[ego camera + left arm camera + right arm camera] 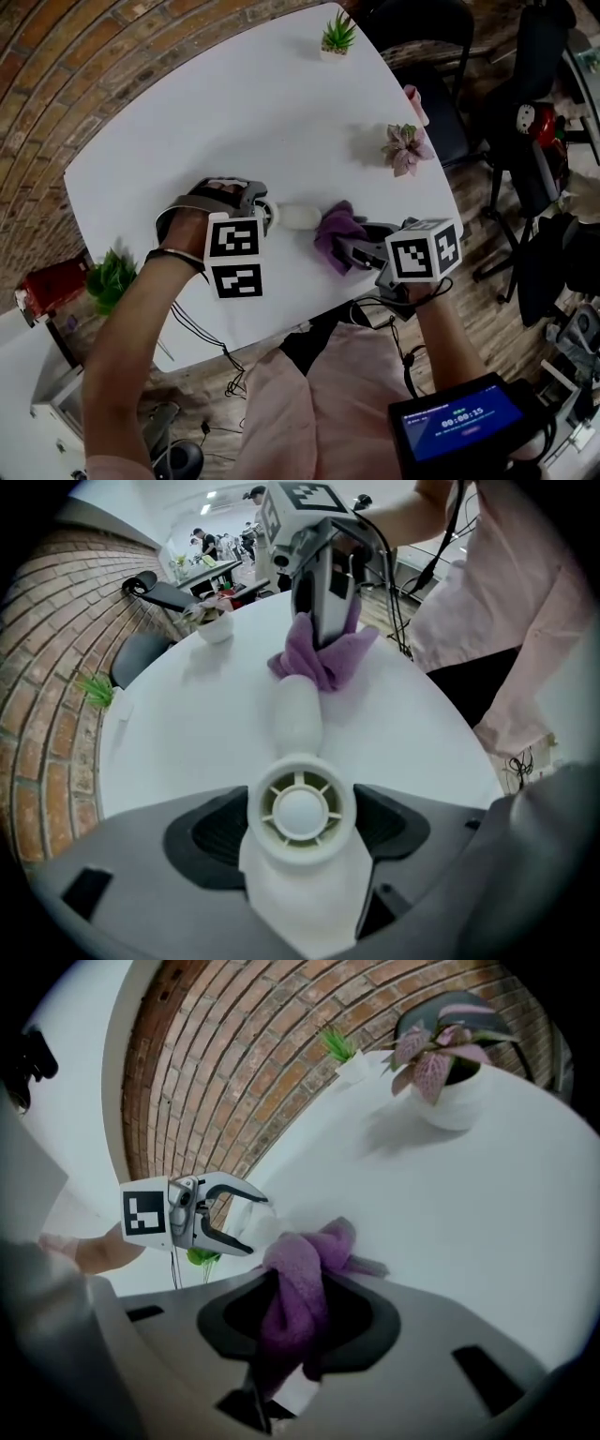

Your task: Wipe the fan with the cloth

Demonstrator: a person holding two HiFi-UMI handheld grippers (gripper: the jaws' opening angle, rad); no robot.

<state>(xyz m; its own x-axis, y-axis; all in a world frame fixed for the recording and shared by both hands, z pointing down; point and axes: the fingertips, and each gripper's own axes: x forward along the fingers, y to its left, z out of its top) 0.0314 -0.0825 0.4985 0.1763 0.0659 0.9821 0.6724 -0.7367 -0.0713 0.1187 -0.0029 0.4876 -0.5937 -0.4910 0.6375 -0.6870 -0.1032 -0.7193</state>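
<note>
A small white handheld fan (295,217) lies level over the white table (234,112), and my left gripper (265,216) is shut on its head end. In the left gripper view the round fan head (302,810) sits between the jaws, its handle (296,714) pointing away. My right gripper (352,251) is shut on a bunched purple cloth (337,232), which is pressed against the far end of the handle. The right gripper view shows the cloth (300,1279) filling the jaws, with the fan (258,1229) just beyond it.
A pink-leaved plant in a white pot (406,147) stands near the table's right edge, and a green succulent (337,36) at the far edge. Dark chairs (441,56) stand to the right. A green plant (111,277) is off the left edge. Cables hang below the near edge.
</note>
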